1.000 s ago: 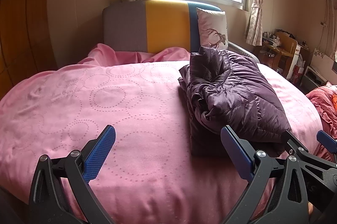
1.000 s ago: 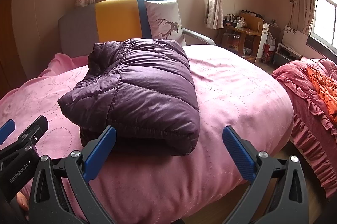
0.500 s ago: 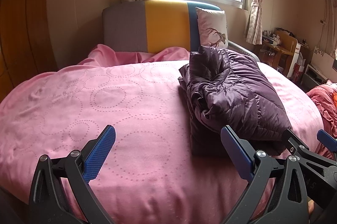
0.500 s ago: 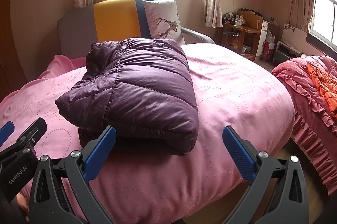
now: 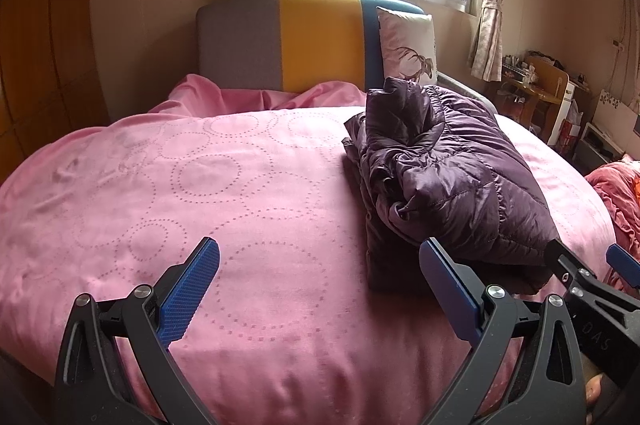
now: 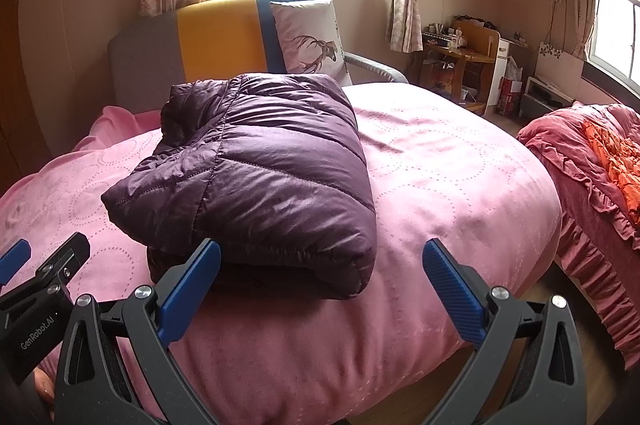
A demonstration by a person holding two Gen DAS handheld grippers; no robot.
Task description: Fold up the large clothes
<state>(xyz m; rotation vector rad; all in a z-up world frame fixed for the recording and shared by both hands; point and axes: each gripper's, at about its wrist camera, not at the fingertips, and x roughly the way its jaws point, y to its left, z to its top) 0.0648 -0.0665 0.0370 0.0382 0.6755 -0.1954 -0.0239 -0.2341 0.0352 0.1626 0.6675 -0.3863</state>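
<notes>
A dark purple quilted puffer jacket (image 5: 448,177) lies folded in a thick bundle on the pink bedspread (image 5: 224,185). In the right wrist view the jacket (image 6: 256,169) sits in the middle of the bed. My left gripper (image 5: 320,277) is open and empty, held back from the bed's near edge, left of the jacket. My right gripper (image 6: 320,277) is open and empty, just in front of the jacket's near folded edge, not touching it. Each gripper's tip shows at the edge of the other's view.
A grey, yellow and blue headboard (image 5: 316,41) with a deer-print pillow (image 6: 312,41) stands at the far end. A second bed with red ruffled covers (image 6: 600,169) lies to the right. A wooden desk (image 6: 460,61) stands by the window wall.
Both grippers stay open and empty. The views have shifted only slightly, the right one drifting a little to the right. The jacket has not moved.
</notes>
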